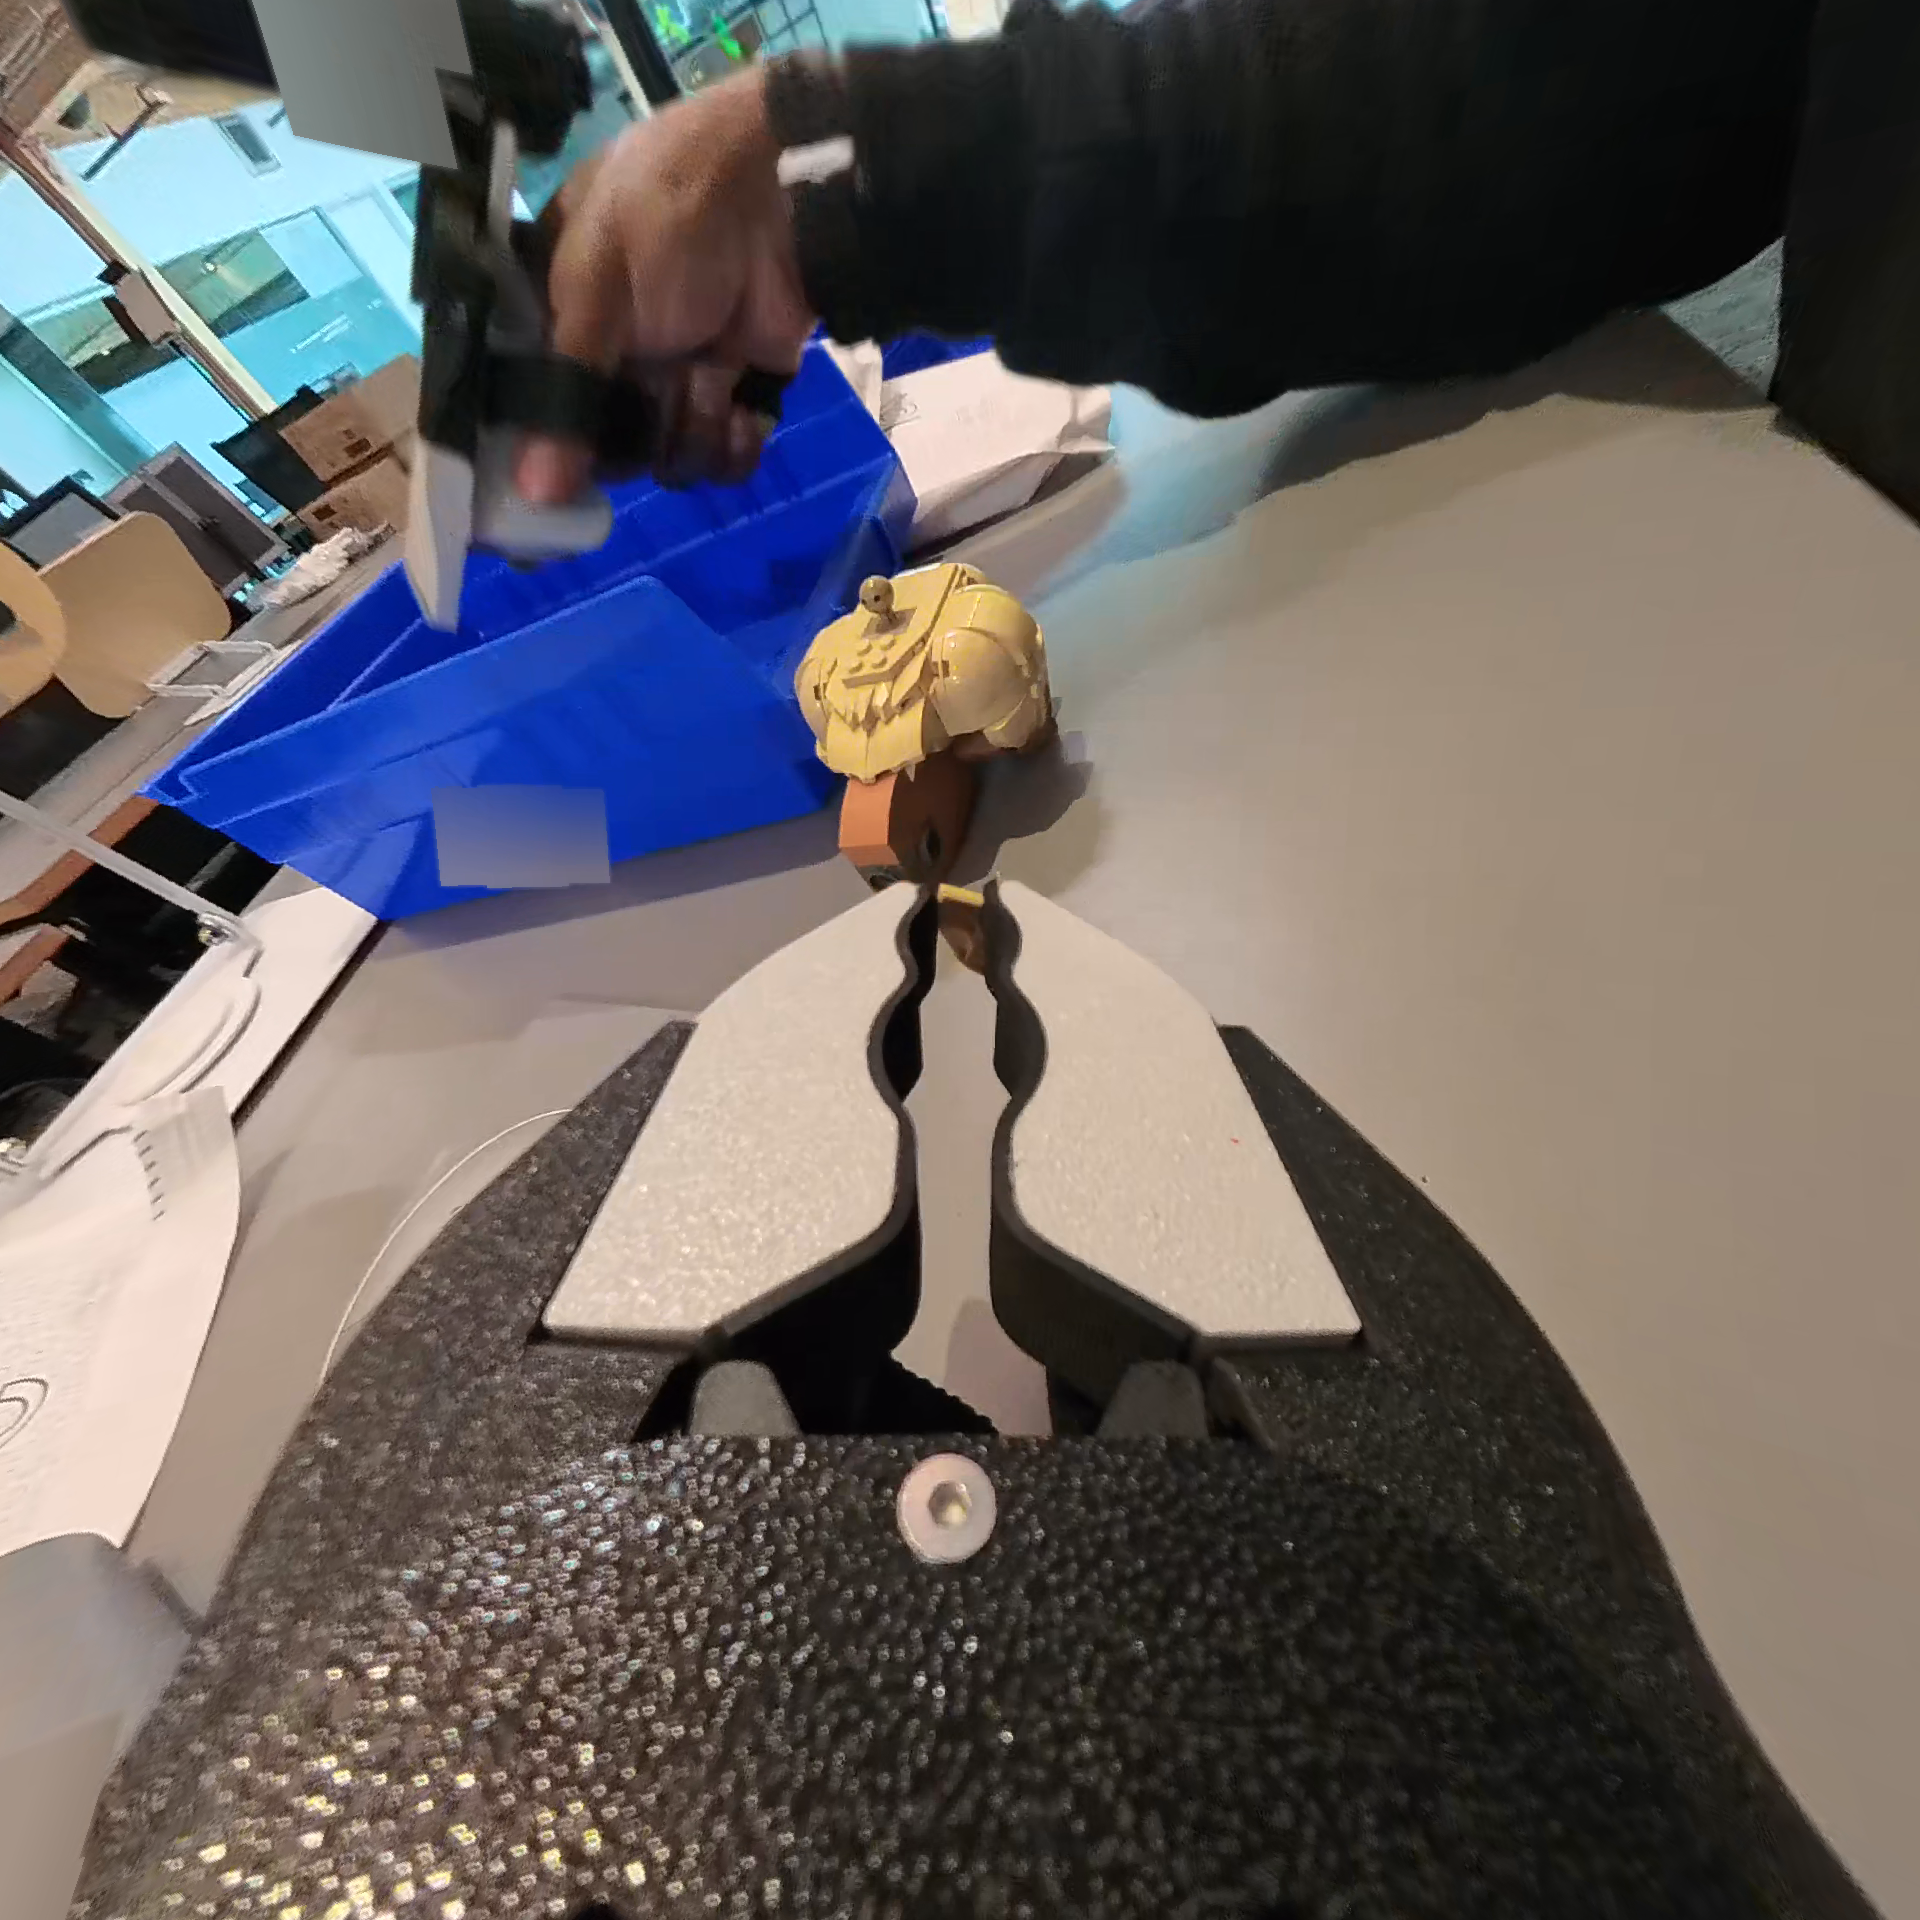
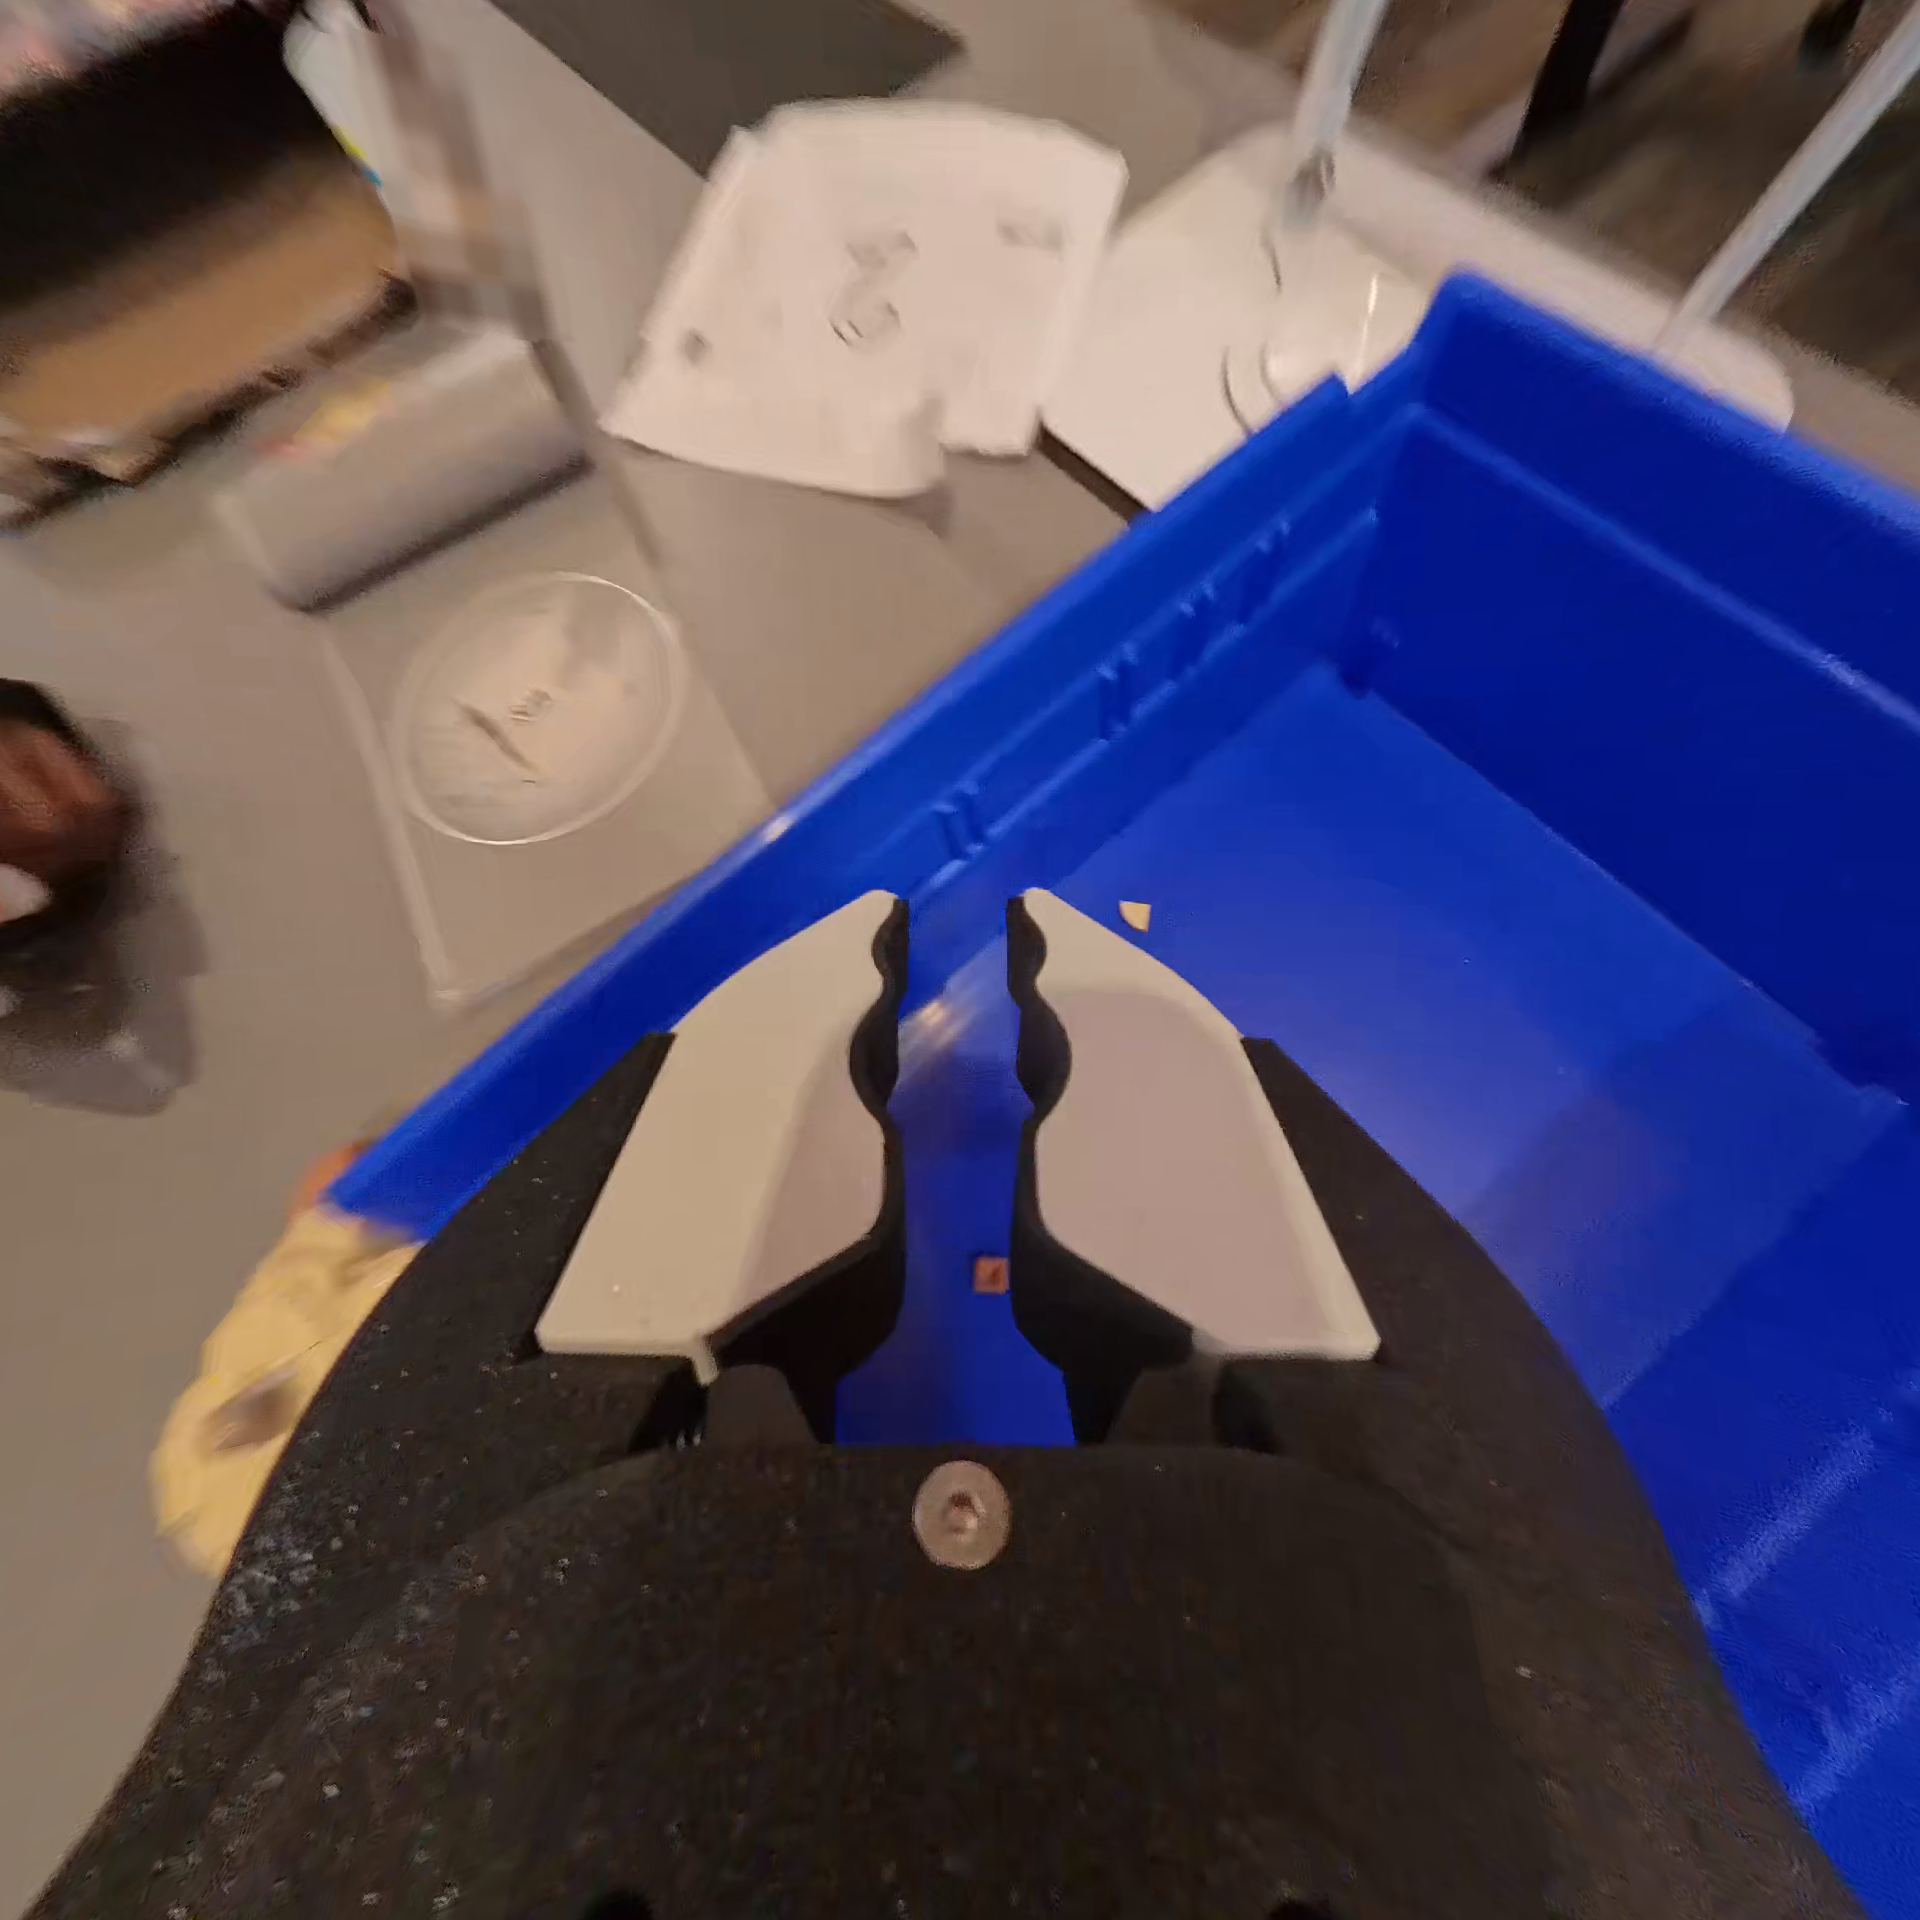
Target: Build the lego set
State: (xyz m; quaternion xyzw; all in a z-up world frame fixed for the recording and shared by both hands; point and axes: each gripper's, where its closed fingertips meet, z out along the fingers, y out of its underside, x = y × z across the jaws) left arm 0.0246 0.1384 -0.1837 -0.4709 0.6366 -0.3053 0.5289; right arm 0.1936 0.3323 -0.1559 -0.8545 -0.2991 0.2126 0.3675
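Observation:
A small brick-built model with a tan top and a brown lower part rests on the grey table beside a blue bin. My left gripper is shut on the model's brown lower end, with a thin yellow piece at the fingertips. My right gripper is open and empty, hovering over the inside of the blue bin. It also shows in the left wrist view, held by a hand above the bin. The model shows blurred at the lower left of the right wrist view.
Two tiny loose pieces lie on the bin floor, one tan and one orange-brown. A clear round dish, white paper sheets and a grey box lie on the table beyond the bin. A dark-sleeved arm reaches across. My hands' fingertips stand some 25 centimeters from each other. Left tips and right tips are each some 20 centimeters from the clear round dish.

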